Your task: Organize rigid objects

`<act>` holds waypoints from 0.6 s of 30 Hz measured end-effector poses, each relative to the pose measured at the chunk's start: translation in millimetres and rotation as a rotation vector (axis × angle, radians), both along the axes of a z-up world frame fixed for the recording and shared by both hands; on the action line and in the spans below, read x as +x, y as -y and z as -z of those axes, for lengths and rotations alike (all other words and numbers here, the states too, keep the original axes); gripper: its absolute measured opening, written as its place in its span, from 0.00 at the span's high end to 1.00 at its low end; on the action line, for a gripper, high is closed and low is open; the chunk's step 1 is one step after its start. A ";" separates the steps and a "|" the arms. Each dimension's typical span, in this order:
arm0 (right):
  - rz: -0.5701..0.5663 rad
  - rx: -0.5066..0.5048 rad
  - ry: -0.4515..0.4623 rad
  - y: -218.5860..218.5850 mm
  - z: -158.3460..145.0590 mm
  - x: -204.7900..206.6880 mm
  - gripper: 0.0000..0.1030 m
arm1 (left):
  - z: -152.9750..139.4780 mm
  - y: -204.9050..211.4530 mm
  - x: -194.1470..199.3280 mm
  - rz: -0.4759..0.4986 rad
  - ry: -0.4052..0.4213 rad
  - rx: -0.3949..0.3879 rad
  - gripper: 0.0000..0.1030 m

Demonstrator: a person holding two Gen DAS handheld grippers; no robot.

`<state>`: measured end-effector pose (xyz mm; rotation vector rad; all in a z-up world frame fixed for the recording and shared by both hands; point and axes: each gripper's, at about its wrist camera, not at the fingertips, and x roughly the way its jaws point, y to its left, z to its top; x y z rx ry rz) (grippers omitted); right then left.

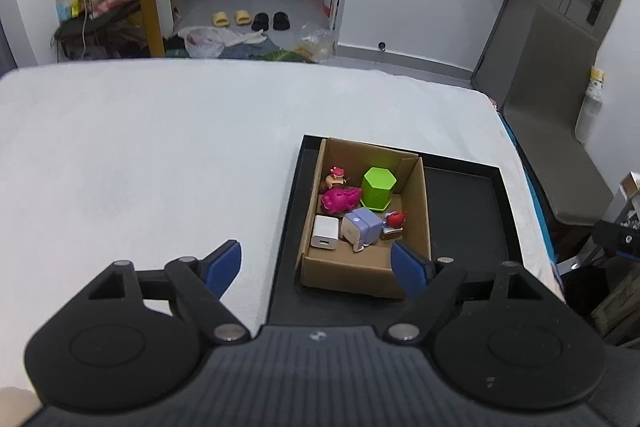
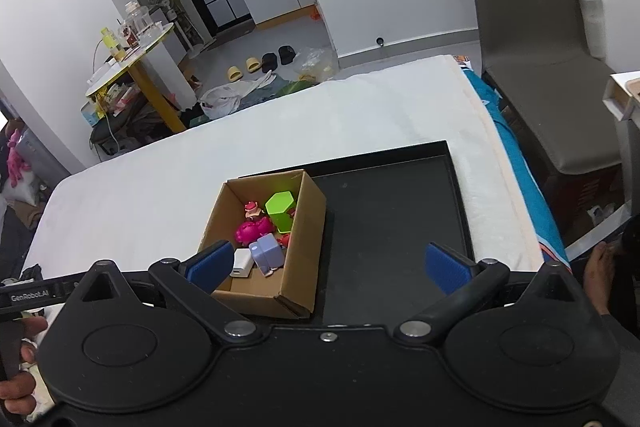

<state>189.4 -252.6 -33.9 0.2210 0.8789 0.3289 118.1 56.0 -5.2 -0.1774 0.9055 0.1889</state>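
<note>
Both jaws stood wide open and held nothing, on the left gripper (image 1: pixel 318 269) and the right gripper (image 2: pixel 329 263). White bed surface (image 1: pixel 140 147) lay free left of the black tray (image 1: pixel 464 203). The cardboard box (image 1: pixel 416 211) with toys sat in the tray's left part, just ahead of both.

Left tongs (image 1: pixel 318 269) and right tongs (image 2: pixel 328 265), both spread wide, empty.
</note>
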 end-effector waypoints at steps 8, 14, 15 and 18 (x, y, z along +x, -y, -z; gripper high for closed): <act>0.021 -0.072 0.049 -0.4 -13.2 -27.9 0.00 | -17.0 13.0 -28.0 0.032 0.059 0.010 0.16; 0.013 -0.116 0.102 -7.8 -27.6 -51.5 0.00 | -28.0 18.9 -50.6 0.021 0.084 0.001 0.14; 0.010 -0.115 0.111 -8.8 -30.1 -55.0 0.00 | -30.1 19.8 -54.9 0.020 0.090 0.008 0.13; 0.004 -0.117 0.121 -11.8 -36.2 -64.3 0.00 | -33.4 22.0 -66.7 0.027 0.105 -0.002 0.13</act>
